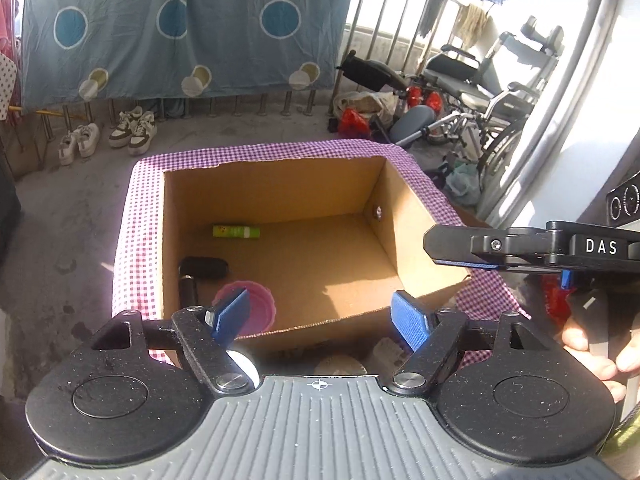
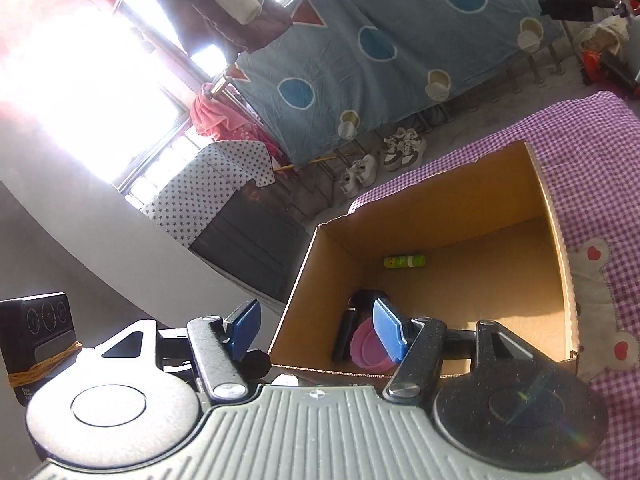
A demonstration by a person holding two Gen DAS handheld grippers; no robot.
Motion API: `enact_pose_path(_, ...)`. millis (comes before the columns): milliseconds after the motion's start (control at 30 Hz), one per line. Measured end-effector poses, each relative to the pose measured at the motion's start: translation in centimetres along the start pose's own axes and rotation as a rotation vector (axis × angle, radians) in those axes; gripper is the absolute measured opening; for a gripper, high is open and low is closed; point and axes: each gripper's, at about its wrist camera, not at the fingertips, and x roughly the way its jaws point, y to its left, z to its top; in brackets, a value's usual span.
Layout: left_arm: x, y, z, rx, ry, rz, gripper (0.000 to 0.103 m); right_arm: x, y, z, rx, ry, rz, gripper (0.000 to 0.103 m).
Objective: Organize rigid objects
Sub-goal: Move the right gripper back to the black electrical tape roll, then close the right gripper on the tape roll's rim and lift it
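Observation:
An open cardboard box (image 1: pixel 416 220) (image 2: pixel 560 248) stands on a purple checked cloth (image 1: pixel 128 240) (image 2: pixel 592 152). Inside lie a green tube (image 1: pixel 236 232) (image 2: pixel 405 261), a black object (image 1: pixel 202 269) (image 2: pixel 347 334) and a pink bowl (image 1: pixel 262 308) (image 2: pixel 366 348). My left gripper (image 1: pixel 322 314) is open and empty above the box's near edge. My right gripper (image 2: pixel 316 330) is open and empty over the box's near left corner; it shows from the side in the left wrist view (image 1: pixel 460 246), at the box's right wall.
White and brown sneakers (image 1: pixel 108 134) (image 2: pixel 380 160) stand on the concrete floor by a hanging blue sheet (image 1: pixel 180 28). A wheelchair (image 1: pixel 492 92) and bags stand at the back right. A black device (image 2: pixel 36 336) with rubber bands is at the left.

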Motion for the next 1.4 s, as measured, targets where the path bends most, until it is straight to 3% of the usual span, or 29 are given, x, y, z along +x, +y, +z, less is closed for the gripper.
enact_pose_path(67,0.0,-0.5,-1.7,0.007,-0.01,0.014,0.093,-1.6,-0.5,-2.5,0.031,-0.025,-0.02,0.069)
enact_pose_path(200,0.2,-1.5,-4.9,0.027,-0.019,0.029,0.095,-2.9,-1.3,-6.6,0.081,-0.021,-0.062,0.069)
enact_pose_path(367,0.7,-1.9,-8.5,0.01,-0.036,0.014,0.099,-3.3,-1.1,-9.8,0.057,0.019,-0.129,0.069)
enact_pose_path(667,1.5,0.1,-12.6,-0.106,0.047,-0.031,0.102,-3.4,-0.2,-12.6,-0.044,0.031,-0.239,0.069)
enact_pose_path(833,0.3,0.8,-14.0,-0.123,0.015,-0.001,0.102,-2.3,0.3,-13.7,-0.082,0.059,-0.224,0.069)
enact_pose_path(1067,0.2,1.9,-15.5,-0.125,-0.013,-0.023,0.102,1.0,1.2,-14.4,-0.118,0.128,-0.197,0.064)
enact_pose_path(1233,2.1,1.3,-16.0,-0.02,0.01,0.148,0.102,4.1,1.6,-14.9,-0.151,0.193,-0.203,0.055)
enact_pose_path(1400,3.7,0.1,-16.4,0.098,0.041,0.24,0.093,7.0,2.1,-15.9,-0.225,0.266,-0.246,0.039)
